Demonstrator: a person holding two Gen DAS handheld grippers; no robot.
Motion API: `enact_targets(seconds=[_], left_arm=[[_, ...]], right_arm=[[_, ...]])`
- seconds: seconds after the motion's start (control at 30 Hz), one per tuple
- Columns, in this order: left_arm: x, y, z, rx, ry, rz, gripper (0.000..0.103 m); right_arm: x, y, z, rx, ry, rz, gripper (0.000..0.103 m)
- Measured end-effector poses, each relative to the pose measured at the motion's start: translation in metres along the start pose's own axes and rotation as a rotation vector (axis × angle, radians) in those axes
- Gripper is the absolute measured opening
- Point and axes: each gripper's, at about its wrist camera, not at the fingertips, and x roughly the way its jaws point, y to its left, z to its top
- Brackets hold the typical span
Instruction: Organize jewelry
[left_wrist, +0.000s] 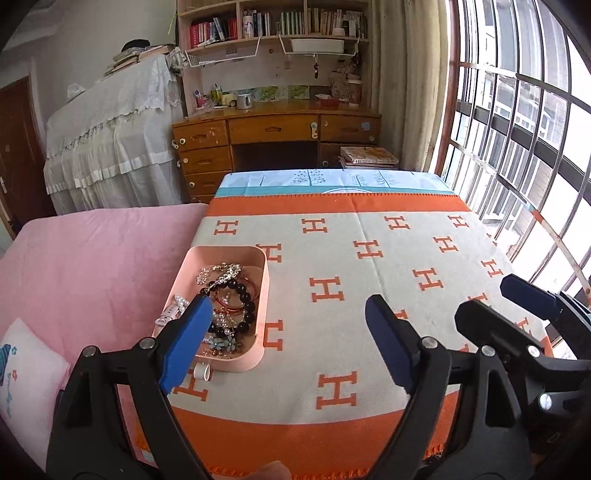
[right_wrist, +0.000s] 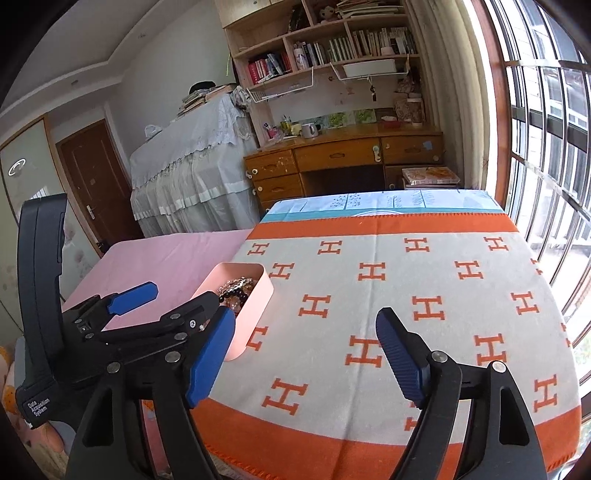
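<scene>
A pink tray sits at the left edge of the orange and grey H-pattern blanket. It holds a heap of jewelry: a black bead bracelet, red string bracelets, a silver chain, pearl pieces and a flower piece. My left gripper is open and empty, its left finger over the tray's near part. My right gripper is open and empty above the blanket, to the right of the tray. The left gripper also shows in the right wrist view, and the right gripper in the left wrist view.
A small white object lies on the blanket by the tray's near end. A pink bed lies left of the blanket. A wooden desk with bookshelves stands at the back. A barred window runs along the right.
</scene>
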Motion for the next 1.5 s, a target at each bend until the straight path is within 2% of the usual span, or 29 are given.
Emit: enact_targets(seconds=[0.07,0.27,0.53,1.23,1.5], left_arm=[[-0.005,-0.007,0.001,-0.006,-0.024,0.011,0.083],[-0.011,-0.017,0.005,-0.024,-0.035,-0.021,0.083],[0.002,-0.024,0.004,-0.046,0.014,-0.053,0.083],[0.008,-0.024,-0.001,-0.025,0.009,0.030,0.083],[0.008,-0.023,-0.002,-0.025,0.011,0.034,0.083]], right_arm=[[-0.007,-0.006,-0.001,0.018,-0.008,-0.005,0.081],[-0.024,-0.022,-0.006,0.052,-0.026,-0.010,0.081],[-0.028,-0.031,-0.009,0.081,-0.021,-0.021,0.081],[-0.019,-0.028,-0.007,0.088,-0.006,-0.024,0.081],[-0.014,-0.027,-0.009,0.084,-0.002,-0.028,0.081]])
